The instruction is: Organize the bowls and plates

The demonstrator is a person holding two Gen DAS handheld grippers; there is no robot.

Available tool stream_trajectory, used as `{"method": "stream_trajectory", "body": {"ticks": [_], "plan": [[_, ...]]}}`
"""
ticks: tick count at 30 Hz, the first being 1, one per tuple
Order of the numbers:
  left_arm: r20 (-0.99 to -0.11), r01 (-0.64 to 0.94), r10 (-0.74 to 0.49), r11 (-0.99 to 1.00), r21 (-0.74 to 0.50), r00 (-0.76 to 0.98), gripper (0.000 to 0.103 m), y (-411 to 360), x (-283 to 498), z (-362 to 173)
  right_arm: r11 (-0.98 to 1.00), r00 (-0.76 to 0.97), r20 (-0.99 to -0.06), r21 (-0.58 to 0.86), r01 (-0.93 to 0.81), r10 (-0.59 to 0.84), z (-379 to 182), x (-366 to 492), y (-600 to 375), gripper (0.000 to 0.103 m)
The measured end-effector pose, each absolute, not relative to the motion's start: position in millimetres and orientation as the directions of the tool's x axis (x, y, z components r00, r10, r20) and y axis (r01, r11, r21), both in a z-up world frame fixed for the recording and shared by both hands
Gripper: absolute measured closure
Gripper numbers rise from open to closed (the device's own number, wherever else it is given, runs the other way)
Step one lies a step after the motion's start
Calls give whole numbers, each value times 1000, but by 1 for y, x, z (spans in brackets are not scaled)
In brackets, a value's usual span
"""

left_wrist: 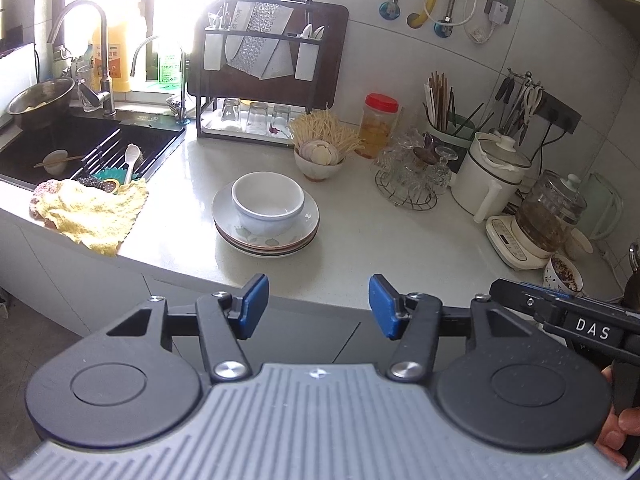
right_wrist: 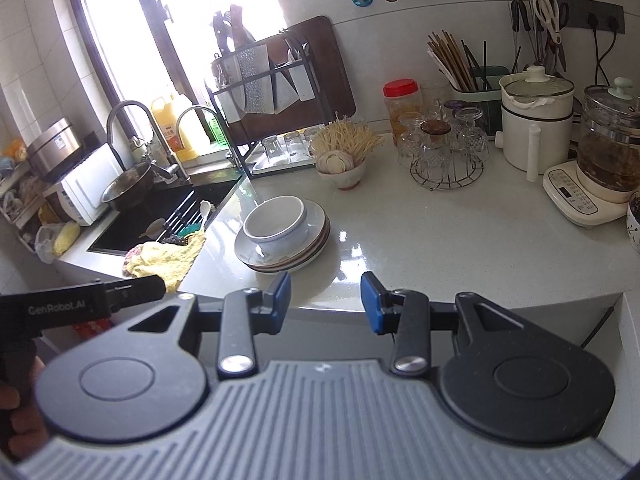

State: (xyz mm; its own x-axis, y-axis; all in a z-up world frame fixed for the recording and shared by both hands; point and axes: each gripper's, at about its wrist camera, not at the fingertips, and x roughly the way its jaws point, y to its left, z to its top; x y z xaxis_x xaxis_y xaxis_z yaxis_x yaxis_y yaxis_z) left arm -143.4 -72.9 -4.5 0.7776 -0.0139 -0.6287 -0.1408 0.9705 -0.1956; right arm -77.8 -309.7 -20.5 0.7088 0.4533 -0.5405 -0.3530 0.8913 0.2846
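Both sets of blue pads sit low in frame: my left gripper [left_wrist: 318,306] and right gripper [right_wrist: 325,300] gape partly open, empty. Mid-frame, a white bowl [left_wrist: 267,200] rests atop stacked plates [left_wrist: 267,236] on the counter [left_wrist: 380,240]. Pinching the bowl's slick rim off-centre could tip it or drag the stack toward the edge.

A bowl [left_wrist: 268,203] sits on stacked plates [left_wrist: 267,236], right of the sink [left_wrist: 80,148].
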Motion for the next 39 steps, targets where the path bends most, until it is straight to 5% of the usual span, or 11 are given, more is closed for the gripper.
{"method": "stream_trajectory", "body": {"ticks": [7,11,17,39], "plan": [[-621,-173,20,967,-187,784,27,-76,-152,-1,885,694,-550,269,-380,466,-21,-80,-311,60],[-620,-204,65,966,-157,782,11,-78,-156,2,882,700,-537,260,-394,471,-20,-81,-314,23],[-628,-231,103,965,-126,771,7,-78,-158,-1,895,720,-532,231,-382,445,-20,-80,-316,12],[-636,-227,117,969,-94,763,4,-76,-164,-1,891,735,-509,187,-415,449,-18,-87,-302,12]]}}
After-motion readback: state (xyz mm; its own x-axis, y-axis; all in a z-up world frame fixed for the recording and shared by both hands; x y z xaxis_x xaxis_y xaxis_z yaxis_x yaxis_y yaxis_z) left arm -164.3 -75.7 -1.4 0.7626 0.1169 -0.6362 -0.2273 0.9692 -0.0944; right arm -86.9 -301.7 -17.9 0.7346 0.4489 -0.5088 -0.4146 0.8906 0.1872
